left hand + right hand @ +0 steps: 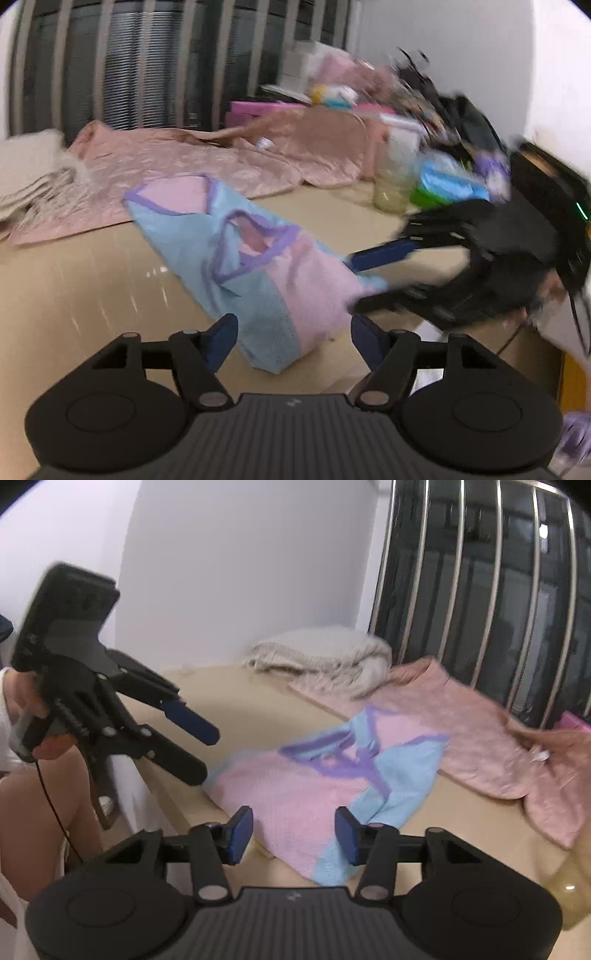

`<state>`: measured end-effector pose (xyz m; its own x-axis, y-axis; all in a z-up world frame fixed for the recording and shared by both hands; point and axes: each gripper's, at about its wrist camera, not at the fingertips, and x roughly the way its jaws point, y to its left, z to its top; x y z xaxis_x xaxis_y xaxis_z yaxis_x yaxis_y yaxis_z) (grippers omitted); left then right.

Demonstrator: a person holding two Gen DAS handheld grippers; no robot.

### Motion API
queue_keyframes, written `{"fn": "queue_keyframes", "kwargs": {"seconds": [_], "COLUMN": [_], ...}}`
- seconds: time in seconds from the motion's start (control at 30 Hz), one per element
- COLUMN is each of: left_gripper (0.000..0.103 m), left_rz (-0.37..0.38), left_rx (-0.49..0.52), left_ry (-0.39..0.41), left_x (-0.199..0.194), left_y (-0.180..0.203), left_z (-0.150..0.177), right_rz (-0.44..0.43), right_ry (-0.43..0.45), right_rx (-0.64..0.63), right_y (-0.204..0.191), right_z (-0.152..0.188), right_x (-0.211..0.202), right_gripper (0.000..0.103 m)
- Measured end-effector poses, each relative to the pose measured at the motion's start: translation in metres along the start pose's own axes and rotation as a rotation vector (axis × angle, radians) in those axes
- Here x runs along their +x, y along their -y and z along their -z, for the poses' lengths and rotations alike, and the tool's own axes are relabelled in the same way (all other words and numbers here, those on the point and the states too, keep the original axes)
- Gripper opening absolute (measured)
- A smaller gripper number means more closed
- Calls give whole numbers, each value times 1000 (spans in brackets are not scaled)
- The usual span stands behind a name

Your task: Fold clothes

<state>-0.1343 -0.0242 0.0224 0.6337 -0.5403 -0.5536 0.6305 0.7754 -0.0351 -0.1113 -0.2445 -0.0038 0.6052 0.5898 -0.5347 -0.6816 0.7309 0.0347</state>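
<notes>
Smooth tan surface (258,698) under a white wall and a barred window (480,590). Pink and blue top (314,794) lying crumpled near the front edge. Pink cloth (480,738) and cream blanket (325,657) at the back. Left gripper (293,338) and right gripper (293,832) both spread wide, holding nothing. Bare room at the left.

My feeds are evenly, softly lit with faint glare streaks on the table (85,295) at 9 o'clock, motion blur smearing the clutter (436,122) at 2 o'clock, and fisheye bending with black corners.
</notes>
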Motion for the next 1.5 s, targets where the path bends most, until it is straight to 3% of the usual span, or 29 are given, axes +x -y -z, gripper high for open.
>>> {"fn": "queue_keyframes", "kwargs": {"seconds": [0.07,0.1,0.2,0.23,0.37,0.4,0.43,0.47,0.5,0.63,0.7,0.73,0.87,0.93,1.03,1.13,1.17,1.2,1.27,1.33,1.4,1.47,1.5], "left_gripper": [67,62,30,27,29,40,63,73,84,82,76,67,60,46,42,29,25,19,18,28,46,48,48], "left_rz": [-31,-52,-29,-20,-30,-51,-86,-121,-141,-170,-149,-139,-135,-141,-145,-115,-90,-65,-19,-25,-63,-74,-77], "left_rx": [85,121,101,62,104,137,190,243,305,555,605,625,687,709,728,718,705,693,660,657,673,707,723], "left_ry": [-18,-27,-58,-59,-57,-35,9,53,88,106,74,50,-1,-11,-12,-27,-35,-43,-40,-9,33,24,16], "left_x": [9,13,15,12,-13,-21,-30,-39,-43,-23,-8,0,8,10,11,5,0,-6,-15,-20,-22,-19,-18], "left_y": [9,13,12,11,22,24,29,34,40,65,68,69,70,69,65,62,61,59,54,51,50,52,53], "left_z": [1,2,6,9,21,23,27,31,33,37,36,35,45,50,57,51,48,45,40,44,54,64,69], "right_rz": [-21,-32,-59,-68,-92,-94,-77,-41,0,62,54,49,23,31,32,-7,-27,-47,-75,-72,-14,67,103], "right_ry": [3,4,3,2,-11,-12,-1,14,28,-2,-15,-25,-75,-101,-102,-89,-83,-79,-73,-61,-27,11,22], "right_rx": [-15,-23,21,45,26,-10,-81,-170,-260,-578,-610,-618,-699,-737,-704,-625,-594,-567,-531,-534,-629,-777,-846], "right_y": [-2,-3,1,1,-15,-23,-33,-42,-51,-69,-66,-63,-67,-73,-74,-71,-70,-70,-71,-74,-85,-99,-104], "right_z": [-1,-2,3,6,18,20,22,24,26,23,15,12,18,25,27,21,18,16,14,16,25,41,49], "right_x": [5,8,4,1,-26,-36,-47,-55,-62,-48,-34,-26,-9,-3,-2,-10,-15,-20,-29,-36,-41,-43,-41], "right_gripper": [26,21,10,9,9,14,23,53,71,69,67,64,58,52,49,26,11,8,8,12,39,49,48]}}
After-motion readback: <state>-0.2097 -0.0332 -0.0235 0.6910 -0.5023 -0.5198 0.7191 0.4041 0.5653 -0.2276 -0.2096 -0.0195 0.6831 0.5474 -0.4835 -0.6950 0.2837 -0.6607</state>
